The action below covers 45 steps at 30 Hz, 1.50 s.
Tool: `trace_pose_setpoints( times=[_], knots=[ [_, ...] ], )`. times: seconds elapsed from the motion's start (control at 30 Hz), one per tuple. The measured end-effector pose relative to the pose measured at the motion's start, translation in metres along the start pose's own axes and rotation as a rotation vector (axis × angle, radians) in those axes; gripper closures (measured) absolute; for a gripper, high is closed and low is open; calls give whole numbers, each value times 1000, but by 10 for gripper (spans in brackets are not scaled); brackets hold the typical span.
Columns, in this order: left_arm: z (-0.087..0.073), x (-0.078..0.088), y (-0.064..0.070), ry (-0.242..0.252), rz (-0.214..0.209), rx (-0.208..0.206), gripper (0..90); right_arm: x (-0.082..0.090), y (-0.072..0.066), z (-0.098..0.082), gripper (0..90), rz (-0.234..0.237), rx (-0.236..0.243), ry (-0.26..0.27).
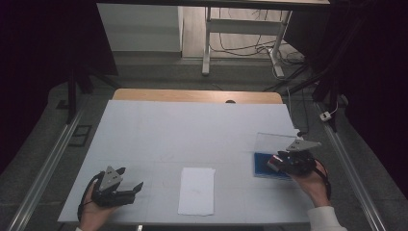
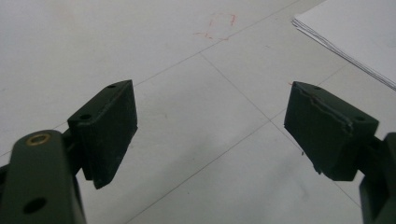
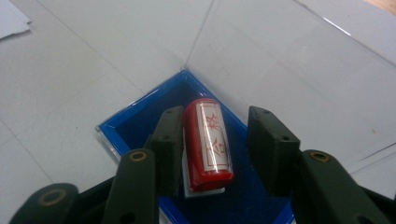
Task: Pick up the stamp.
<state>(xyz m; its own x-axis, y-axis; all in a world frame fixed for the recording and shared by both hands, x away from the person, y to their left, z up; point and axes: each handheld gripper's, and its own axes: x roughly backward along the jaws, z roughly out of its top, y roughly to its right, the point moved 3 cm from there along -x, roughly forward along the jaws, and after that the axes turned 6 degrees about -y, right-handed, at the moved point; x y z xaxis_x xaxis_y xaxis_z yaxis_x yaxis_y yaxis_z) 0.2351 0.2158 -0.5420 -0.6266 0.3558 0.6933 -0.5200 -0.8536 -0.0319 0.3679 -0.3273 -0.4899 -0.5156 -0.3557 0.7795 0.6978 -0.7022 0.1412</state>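
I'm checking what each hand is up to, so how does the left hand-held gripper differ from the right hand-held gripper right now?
The left hand-held gripper stands wide open over bare table; the right hand-held gripper is narrower, with a red stamp between its jaws. One pad touches the stamp, and a gap remains on the other side. The left sits near the paper sheet; the right reaches into a blue-lined clear box. Both have black jaws.

A white-covered table carries two things — a paper sheet and a blue tray
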Motion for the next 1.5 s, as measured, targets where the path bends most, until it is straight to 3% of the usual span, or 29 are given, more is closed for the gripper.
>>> trace_pose_setpoints(
  times=[0.2,0.9,1.5],
  knots=[
    [0,0,-1,-2,2,2,173,-2,-1,0,661,21,9,-8],
    [-1,1,-1,1,4,4,172,-1,-3,1,700,25,36,-8],
    [-1,0,-2,2,9,2,172,30,-3,13,701,26,-5,113]
  ],
)
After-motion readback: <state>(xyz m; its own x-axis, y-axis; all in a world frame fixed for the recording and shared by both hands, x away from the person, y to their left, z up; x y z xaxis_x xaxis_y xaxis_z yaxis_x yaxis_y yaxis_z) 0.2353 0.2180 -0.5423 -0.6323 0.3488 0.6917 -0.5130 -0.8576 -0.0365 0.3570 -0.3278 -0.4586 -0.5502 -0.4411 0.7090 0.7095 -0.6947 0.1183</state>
